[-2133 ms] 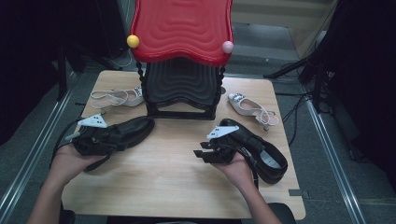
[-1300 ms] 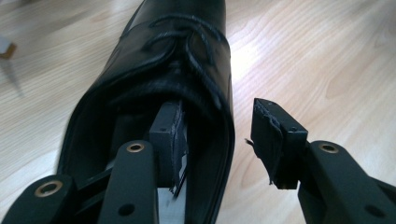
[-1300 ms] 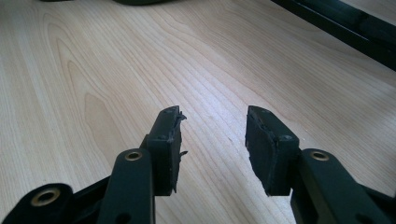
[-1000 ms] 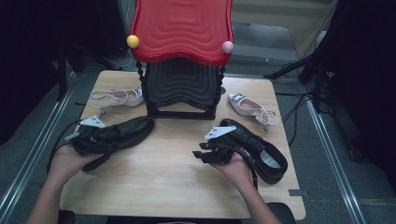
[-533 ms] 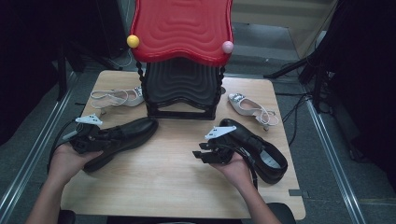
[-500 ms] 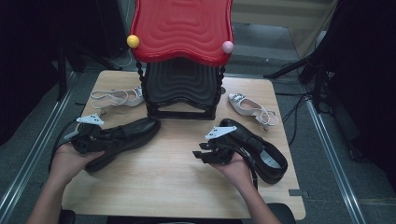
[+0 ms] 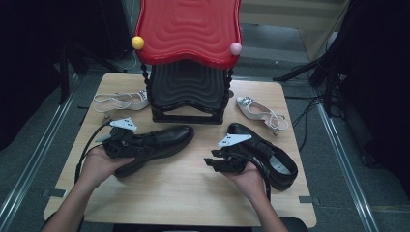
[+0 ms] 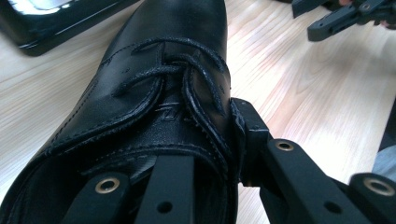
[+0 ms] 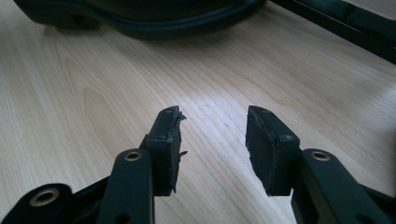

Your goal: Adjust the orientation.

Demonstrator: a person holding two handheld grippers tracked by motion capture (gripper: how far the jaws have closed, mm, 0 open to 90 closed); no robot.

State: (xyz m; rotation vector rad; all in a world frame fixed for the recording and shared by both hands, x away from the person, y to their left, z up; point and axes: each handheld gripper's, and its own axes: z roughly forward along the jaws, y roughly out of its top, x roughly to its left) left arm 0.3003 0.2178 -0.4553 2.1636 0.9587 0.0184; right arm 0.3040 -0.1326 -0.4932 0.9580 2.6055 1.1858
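High view: L gripper [image 7: 126, 141] is clamped on the collar of the L shoe [image 7: 162, 140], a black lace-up lying left of table centre, just in front of the rack [image 7: 188, 87]. Jaws have just been closing, the shoe's side wall between them. Shoe's long axis runs roughly across the table, slightly tilted: toe points right and a bit away, toward the rack base; heel sits at the L hand [image 7: 99, 164]. R gripper [image 7: 217, 162] hovers near table centre, jaws apart, nothing in them. R shoe [image 7: 270, 157] lies behind the R hand, long axis diagonal, one end toward the rack, the other toward the near right corner. Two pale sandals [image 7: 121, 100] [image 7: 261, 110] flank the rack, untouched.

L gripper view: one jaw goes inside the shoe mouth, the other presses the outside by the laces [image 8: 187, 70]. Grip looks firm on the wall. Toe points up-frame, away from the camera. Table [image 8: 303, 102] is bare wood beside it.

R gripper view: pads [image 9: 168, 140] stand apart over bare wood; a dark shoe sole [image 9: 140, 18] crosses the top of frame.

Judgement: step in hand = grasp just made on L shoe, carry toward the rack likely. Next move calls for a lift w/o the toe drooping, then turning the toe to face the rack shelf. R gripper free to steady the toe or take the other shoe.
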